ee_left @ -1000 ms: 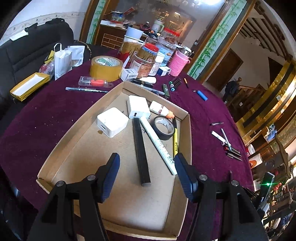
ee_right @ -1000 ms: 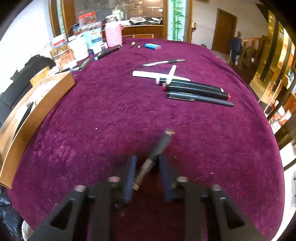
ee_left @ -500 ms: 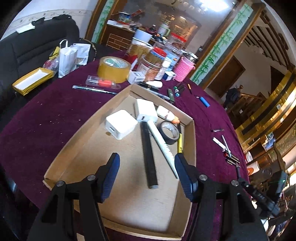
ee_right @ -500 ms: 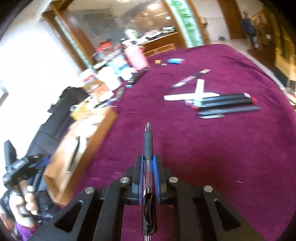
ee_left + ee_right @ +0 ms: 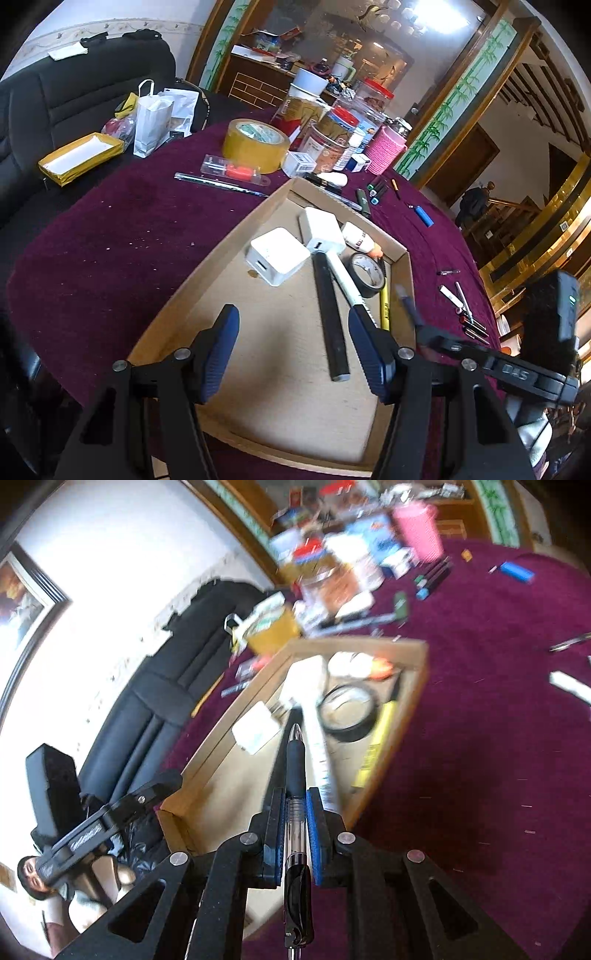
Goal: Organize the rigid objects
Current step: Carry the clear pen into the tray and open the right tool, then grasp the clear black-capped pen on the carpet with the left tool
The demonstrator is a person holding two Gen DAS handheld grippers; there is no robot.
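Over the tray: right gripper hangs above the near-right part of the cardboard tray, carrying a pen.
Right fingers: clenched on the pen's clear barrel, one blue pad on each side; the pen lies along the fingers, tip pointing forward toward the tray's contents.
Left fingers: released and wide apart, nothing between them; left gripper hovers over the tray's near end.
Step in hand: judged as delivery, with the pen carried in for deposit in the tray.
Next move: likely lower the pen onto bare cardboard beside the long items, roughly parallel to them, then part the fingers.
Pen look: black rubber grip, transparent barrel, black clip end, silver tip; slim, rigid, apt to roll.
Tray contents: two white chargers, a black stick, a white marker, a roll of black tape, a yellow pen, a small glue bottle.
Surface: purple cloth, more pens loose at the right, well apart from the tray.
Caution: right wrist view is blurred, so height above the tray cannot be told.
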